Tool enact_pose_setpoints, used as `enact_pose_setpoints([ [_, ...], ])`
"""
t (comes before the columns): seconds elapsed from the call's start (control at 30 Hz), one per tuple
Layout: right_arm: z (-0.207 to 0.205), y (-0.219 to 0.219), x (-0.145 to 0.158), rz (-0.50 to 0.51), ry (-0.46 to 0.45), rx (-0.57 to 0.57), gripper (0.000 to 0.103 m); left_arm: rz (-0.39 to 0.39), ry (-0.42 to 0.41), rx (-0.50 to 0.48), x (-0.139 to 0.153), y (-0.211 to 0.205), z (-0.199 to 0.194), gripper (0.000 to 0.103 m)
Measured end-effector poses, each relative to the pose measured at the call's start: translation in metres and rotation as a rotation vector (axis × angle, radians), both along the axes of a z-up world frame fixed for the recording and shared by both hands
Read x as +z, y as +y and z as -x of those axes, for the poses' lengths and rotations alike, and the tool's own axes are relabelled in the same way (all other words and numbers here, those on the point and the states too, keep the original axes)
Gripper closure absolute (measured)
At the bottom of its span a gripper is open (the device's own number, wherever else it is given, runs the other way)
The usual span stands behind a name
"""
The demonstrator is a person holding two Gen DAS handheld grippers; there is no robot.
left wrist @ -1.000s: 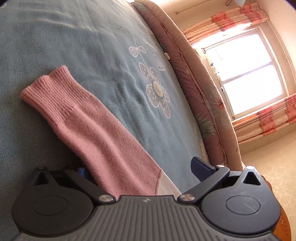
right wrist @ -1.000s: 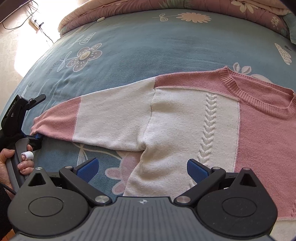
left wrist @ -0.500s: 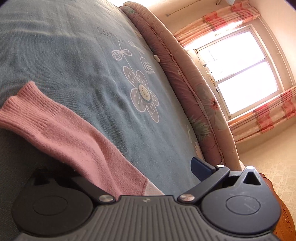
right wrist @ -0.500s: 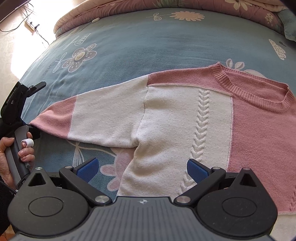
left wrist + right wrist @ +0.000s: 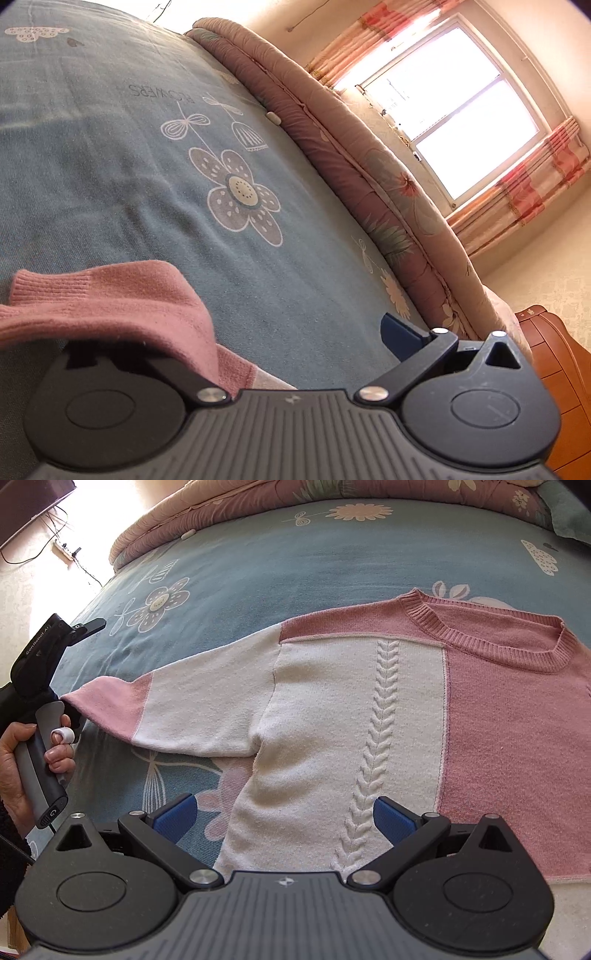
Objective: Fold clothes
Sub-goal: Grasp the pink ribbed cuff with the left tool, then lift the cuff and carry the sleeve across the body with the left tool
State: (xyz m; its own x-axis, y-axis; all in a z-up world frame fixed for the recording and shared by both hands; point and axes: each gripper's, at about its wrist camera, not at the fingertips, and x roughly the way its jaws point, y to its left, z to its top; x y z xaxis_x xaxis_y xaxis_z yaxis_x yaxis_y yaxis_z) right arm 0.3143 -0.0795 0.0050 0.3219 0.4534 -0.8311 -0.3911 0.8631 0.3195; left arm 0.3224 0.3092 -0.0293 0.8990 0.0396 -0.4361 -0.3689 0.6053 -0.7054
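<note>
The right gripper (image 5: 284, 818) hangs with its blue pads spread wide apart, holding nothing, just above the lower white part of the sweater (image 5: 351, 716), which lies flat on the bed (image 5: 258, 557). The sweater is white and pink, with a braided cable pattern running down its white front panel and a ribbed pink collar on its far side. Its one sleeve stretches out to the left of the body, white, then pink at the cuff (image 5: 110, 299). That pink cuff is draped over one finger of the left gripper (image 5: 55, 698); whether the gripper is clamped on it cannot be told, since the other blue pad (image 5: 400, 334) stands clear of the cloth. The left gripper's black housing carries pale lettering, not fully readable. Beyond the sweater, the blue bedspread (image 5: 110, 155) shows flower drawings and the printed word "FLOWERS" (image 5: 160, 94). A rolled pink quilt (image 5: 351, 158) lies past the bedspread.
</note>
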Motion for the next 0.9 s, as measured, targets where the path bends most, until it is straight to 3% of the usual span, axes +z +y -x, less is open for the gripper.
enact_pose_setpoints([
  [0.2,0.001,-0.022,0.004,-0.013,-0.019,-0.016,0.000,-0.047,-0.033,-0.052,0.021,-0.029,-0.010,0.001],
  [0.4,0.000,-0.040,0.004,-0.024,-0.031,-0.018,0.000,-0.029,-0.063,-0.077,0.031,-0.054,-0.018,0.001],
  [0.63,0.002,-0.052,0.003,-0.005,-0.041,0.043,0.000,-0.096,-0.041,-0.155,0.044,-0.093,-0.024,0.001],
  [0.9,-0.006,-0.076,0.002,-0.072,-0.008,0.056,0.000,-0.033,-0.037,-0.205,0.048,-0.124,-0.032,0.001],
])
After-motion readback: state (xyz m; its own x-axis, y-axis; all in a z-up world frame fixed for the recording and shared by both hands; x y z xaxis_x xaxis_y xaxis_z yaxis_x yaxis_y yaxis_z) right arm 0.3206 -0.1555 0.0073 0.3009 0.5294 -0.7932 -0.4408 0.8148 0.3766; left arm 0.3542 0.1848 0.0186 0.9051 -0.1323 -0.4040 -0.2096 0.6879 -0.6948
